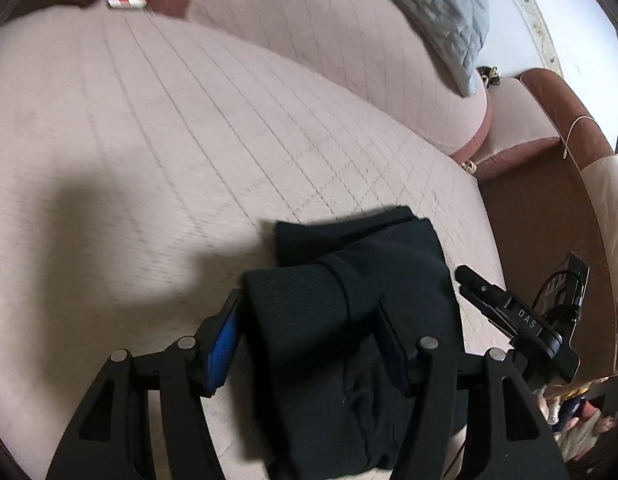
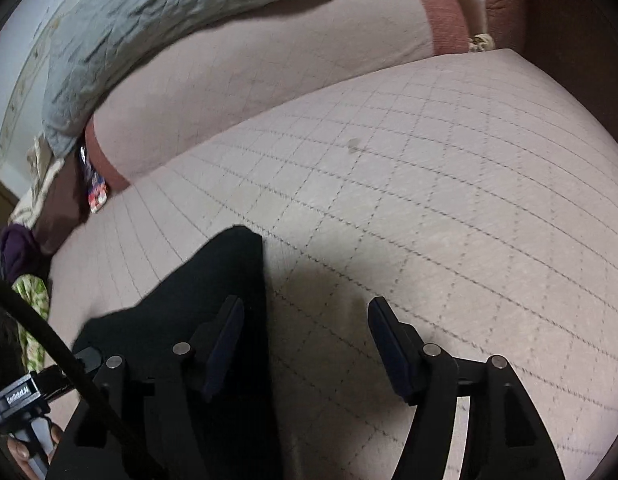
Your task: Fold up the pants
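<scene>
Both hand-held grippers (image 1: 309, 344) (image 2: 305, 344) downward-tilted over pants (image 1: 349, 300)

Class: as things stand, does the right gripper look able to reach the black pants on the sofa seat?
Probably yes: the right gripper is open and empty, the black pants lie beside its left finger, nothing between.

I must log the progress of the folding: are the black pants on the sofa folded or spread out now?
Folded: the black pants lie as a compact layered bundle on the sofa seat.
</scene>
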Motion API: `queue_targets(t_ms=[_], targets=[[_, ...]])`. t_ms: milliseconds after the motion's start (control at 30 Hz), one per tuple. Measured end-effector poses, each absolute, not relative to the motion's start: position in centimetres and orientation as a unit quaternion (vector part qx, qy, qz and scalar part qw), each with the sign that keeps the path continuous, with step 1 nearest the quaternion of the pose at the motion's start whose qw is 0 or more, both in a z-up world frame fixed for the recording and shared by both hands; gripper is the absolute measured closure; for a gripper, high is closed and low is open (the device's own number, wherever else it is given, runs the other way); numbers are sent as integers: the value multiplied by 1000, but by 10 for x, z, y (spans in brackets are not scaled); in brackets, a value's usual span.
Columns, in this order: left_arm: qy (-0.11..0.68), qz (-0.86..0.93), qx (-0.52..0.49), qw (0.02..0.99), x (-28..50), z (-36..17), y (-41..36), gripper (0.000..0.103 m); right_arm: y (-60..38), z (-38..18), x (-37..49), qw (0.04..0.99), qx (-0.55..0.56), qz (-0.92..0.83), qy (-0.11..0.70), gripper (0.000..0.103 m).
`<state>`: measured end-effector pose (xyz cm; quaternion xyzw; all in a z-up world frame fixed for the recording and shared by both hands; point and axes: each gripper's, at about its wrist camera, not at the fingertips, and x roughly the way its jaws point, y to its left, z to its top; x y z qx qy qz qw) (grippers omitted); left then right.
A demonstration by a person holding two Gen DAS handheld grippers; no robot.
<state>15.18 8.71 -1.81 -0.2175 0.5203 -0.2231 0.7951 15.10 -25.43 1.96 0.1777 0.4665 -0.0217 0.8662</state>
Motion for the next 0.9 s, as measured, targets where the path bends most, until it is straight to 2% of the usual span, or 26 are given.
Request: queue_targets(t_ms=[200, 300, 467, 600, 700, 900], targets=[[498, -203, -258, 803, 140, 4, 113, 41, -239, 46, 123, 877, 182, 12, 443, 34], [483, -225, -272, 801, 134, 17, 105, 41, -232, 53, 92, 858, 245, 65, 447, 34], [489, -231, -220, 812, 142, 14, 60, 40, -217, 42, 60, 828, 295, 132, 458, 33], [522, -174, -179, 815, 162, -15, 47, 40, -209, 22, 64, 823, 266, 104, 491, 34], [530, -172, -203, 805, 169, -30, 52, 26, -208, 16, 69, 824, 259, 92, 496, 34], [536, -182, -235, 790, 167, -29, 62, 24, -219, 20, 74, 833, 276, 80, 473, 34]])
